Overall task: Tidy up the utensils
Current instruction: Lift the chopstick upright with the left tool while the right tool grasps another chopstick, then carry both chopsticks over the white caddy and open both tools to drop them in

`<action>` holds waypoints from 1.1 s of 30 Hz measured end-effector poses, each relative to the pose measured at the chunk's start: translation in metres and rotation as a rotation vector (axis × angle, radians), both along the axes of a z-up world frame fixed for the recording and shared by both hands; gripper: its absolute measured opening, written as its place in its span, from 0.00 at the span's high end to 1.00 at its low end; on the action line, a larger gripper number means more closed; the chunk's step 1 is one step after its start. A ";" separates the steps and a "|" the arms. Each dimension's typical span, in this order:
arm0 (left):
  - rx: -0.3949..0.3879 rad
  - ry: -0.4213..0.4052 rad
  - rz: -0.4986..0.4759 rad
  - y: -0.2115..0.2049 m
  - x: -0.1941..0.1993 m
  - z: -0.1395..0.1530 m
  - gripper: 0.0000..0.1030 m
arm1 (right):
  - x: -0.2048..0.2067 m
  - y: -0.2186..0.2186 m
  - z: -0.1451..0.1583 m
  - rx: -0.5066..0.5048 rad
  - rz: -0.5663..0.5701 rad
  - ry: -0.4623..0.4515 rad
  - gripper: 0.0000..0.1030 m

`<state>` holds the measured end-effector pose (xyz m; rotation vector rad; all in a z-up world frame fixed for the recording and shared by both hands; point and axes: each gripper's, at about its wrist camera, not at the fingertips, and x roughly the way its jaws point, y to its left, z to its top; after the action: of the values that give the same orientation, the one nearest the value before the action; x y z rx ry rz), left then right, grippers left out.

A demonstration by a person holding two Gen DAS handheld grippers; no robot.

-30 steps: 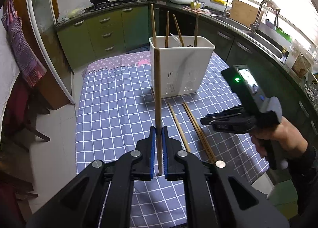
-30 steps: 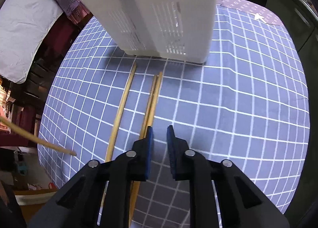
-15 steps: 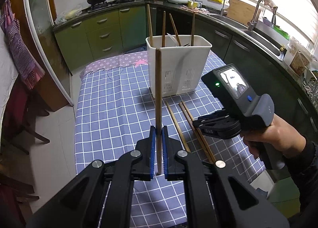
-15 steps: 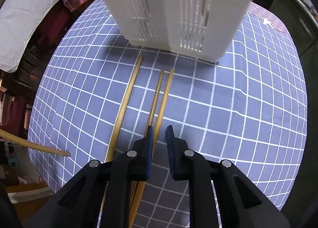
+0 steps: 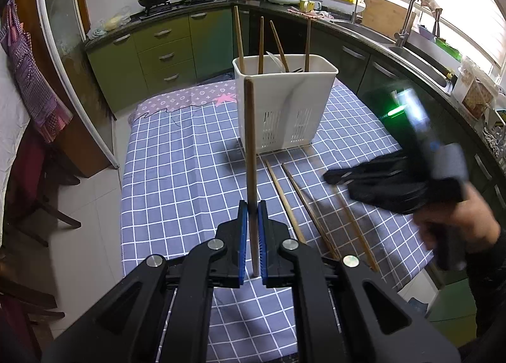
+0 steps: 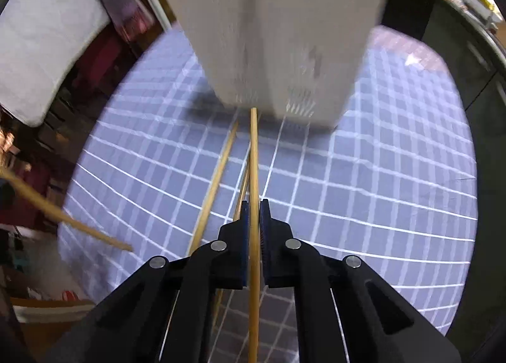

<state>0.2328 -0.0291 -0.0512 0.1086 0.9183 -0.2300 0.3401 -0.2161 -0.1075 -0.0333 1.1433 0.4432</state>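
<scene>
My left gripper (image 5: pixel 252 205) is shut on a wooden chopstick (image 5: pixel 249 148) that stands upright in front of the white utensil holder (image 5: pixel 286 110), which has several chopsticks in it. My right gripper (image 6: pixel 252 205) is shut on another chopstick (image 6: pixel 253 167) and holds it above the table, pointing at the holder (image 6: pixel 278 46). The right gripper also shows, blurred, in the left wrist view (image 5: pixel 332 177). Chopsticks (image 5: pixel 284 201) lie on the checked cloth between the holder and me, also seen in the right wrist view (image 6: pixel 218 170).
The table has a blue checked cloth (image 5: pixel 177 179). Green kitchen cabinets (image 5: pixel 158 53) stand behind, a counter with a sink (image 5: pixel 420 56) runs along the right. A chair (image 5: pixel 34 192) is at the left.
My right gripper has closed on one of the chopsticks on the cloth and lifted it. My left gripper keeps its chopstick upright and has hardly moved.
</scene>
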 end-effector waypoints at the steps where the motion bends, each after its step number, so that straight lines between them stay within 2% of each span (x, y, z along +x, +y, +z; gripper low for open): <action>1: 0.000 0.000 0.000 0.000 0.000 0.000 0.94 | -0.007 -0.010 0.015 0.035 -0.009 -0.036 0.93; 5: 0.001 -0.001 0.002 0.000 -0.001 0.000 0.94 | -0.038 -0.042 0.059 0.105 -0.036 -0.171 0.93; 11: 0.007 0.000 0.005 0.001 -0.001 0.000 0.94 | -0.086 -0.086 0.090 0.134 -0.055 -0.284 0.93; 16: 0.012 0.000 0.005 0.000 0.000 0.001 0.94 | -0.099 -0.088 0.092 0.103 -0.047 -0.311 0.93; 33: 0.010 -0.001 0.002 -0.004 -0.001 0.005 0.94 | -0.095 -0.086 0.089 0.116 -0.040 -0.305 0.93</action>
<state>0.2318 -0.0330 -0.0458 0.1171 0.9185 -0.2238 0.2452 -0.3016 -0.0187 0.0227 0.8163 0.4516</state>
